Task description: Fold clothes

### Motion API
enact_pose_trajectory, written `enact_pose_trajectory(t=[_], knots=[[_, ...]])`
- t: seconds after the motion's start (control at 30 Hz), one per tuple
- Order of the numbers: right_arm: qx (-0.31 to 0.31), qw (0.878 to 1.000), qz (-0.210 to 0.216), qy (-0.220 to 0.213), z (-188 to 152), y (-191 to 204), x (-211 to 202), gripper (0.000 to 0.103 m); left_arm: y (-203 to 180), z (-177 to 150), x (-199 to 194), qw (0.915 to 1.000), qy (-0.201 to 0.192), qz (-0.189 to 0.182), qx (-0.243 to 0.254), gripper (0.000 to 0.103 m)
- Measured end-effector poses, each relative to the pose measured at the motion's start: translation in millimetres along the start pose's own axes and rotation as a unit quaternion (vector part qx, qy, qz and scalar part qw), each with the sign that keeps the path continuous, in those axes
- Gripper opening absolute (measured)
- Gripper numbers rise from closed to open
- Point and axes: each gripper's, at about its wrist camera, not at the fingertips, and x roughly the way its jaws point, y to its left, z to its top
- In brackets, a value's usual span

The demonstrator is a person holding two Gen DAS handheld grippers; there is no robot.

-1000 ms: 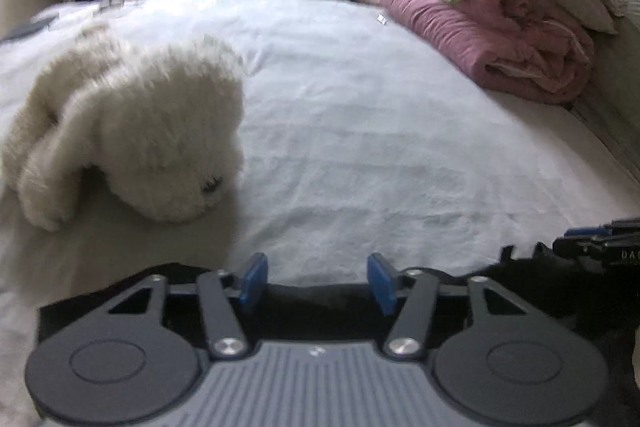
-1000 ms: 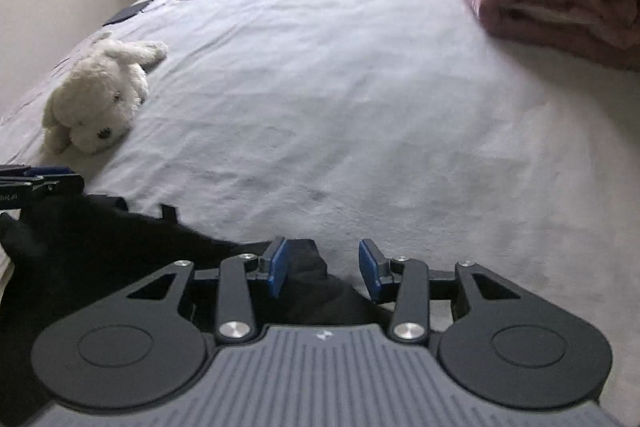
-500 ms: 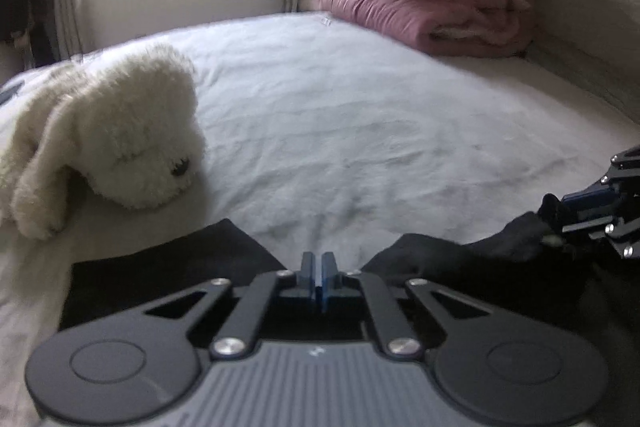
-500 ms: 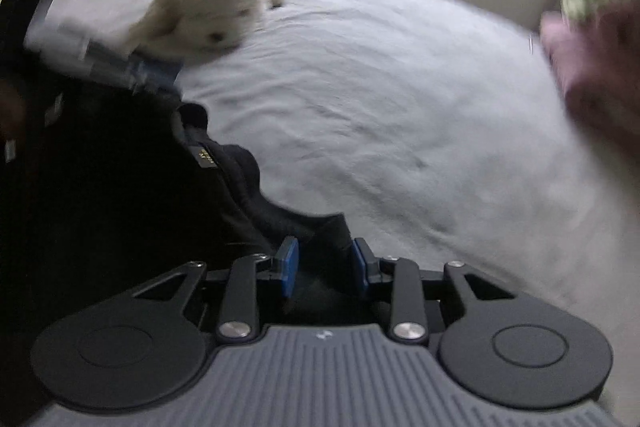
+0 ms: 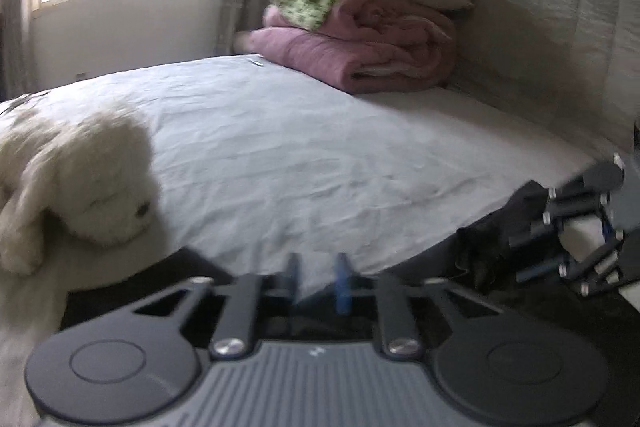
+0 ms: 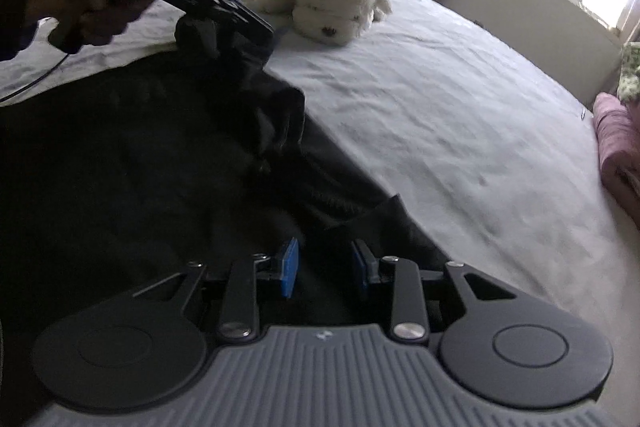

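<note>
Garment (image 6: pixel 120 187), black, lies along bed's (image 6: pixel 440 115) near edge, long axis btwn both tongs. Left tongs (image 5: pixel 316 277) opening, nothing gripped; right tongs (image 6: pixel 326 267) clamped on cloth fold, so nearer.

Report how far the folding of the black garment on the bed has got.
Done: nothing clearly; the black garment lies bunched on the bed, no neat fold visible. In hand: the right gripper has dark cloth between its pads; the left gripper is opening near the garment's edge. Left: spreading it flat and every fold, clear of the plush dog.
</note>
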Motion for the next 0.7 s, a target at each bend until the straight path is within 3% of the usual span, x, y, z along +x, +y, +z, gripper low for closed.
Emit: enact_pose_trajectory(t=[0.03, 0.1, 0.2, 0.33, 0.4, 0.43, 0.47, 0.5, 0.53, 0.57, 0.6, 0.63, 0.7], knots=[[0.004, 1.000, -0.010, -0.006, 3, -6, -2, 0.033, -2, 3, 7, 0.9999, 0.008, -0.005, 0.007, 0.055], [0.030, 0.999, -0.020, -0.019, 8, -23, -5, 0.033, -4, 6, 20, 0.9994, 0.028, -0.018, 0.012, 0.055], [0.070, 0.997, 0.002, -0.014, 11, -50, 0, 0.035, -9, 4, 38, 0.9973, 0.062, -0.031, 0.021, 0.057], [0.047, 0.998, 0.036, 0.025, 10, -55, 17, 0.037, -22, -9, 47, 0.9929, 0.091, -0.035, 0.067, 0.056], [0.042, 0.997, 0.049, 0.040, 8, -57, 27, 0.040, -25, -14, 46, 0.9921, 0.091, -0.030, 0.081, 0.049], [0.045, 0.997, 0.052, 0.045, 7, -57, 33, 0.040, -26, -16, 44, 0.9919, 0.089, -0.027, 0.087, 0.030], [0.050, 0.996, 0.055, 0.047, 6, -58, 37, 0.041, -26, -17, 43, 0.9917, 0.088, -0.022, 0.090, 0.019], [0.055, 0.996, 0.055, 0.045, 5, -57, 40, 0.041, -25, -16, 41, 0.9920, 0.087, -0.017, 0.090, 0.017], [0.058, 0.996, 0.049, 0.041, 5, -56, 41, 0.034, -24, -15, 38, 0.9925, 0.083, -0.016, 0.089, 0.014], [0.057, 0.997, 0.042, 0.036, 5, -52, 38, 0.016, -23, -15, 35, 0.9929, 0.076, -0.017, 0.090, 0.012], [0.052, 0.997, 0.039, 0.031, 4, -49, 34, 0.007, -22, -15, 31, 0.9932, 0.068, -0.018, 0.092, 0.012], [0.048, 0.998, 0.038, 0.027, 3, -47, 30, 0.001, -22, -15, 27, 0.9934, 0.060, -0.019, 0.095, 0.011], [0.039, 0.998, 0.034, 0.022, 2, -44, 28, 0.001, -20, -13, 18, 0.9945, 0.042, -0.016, 0.095, 0.011]])
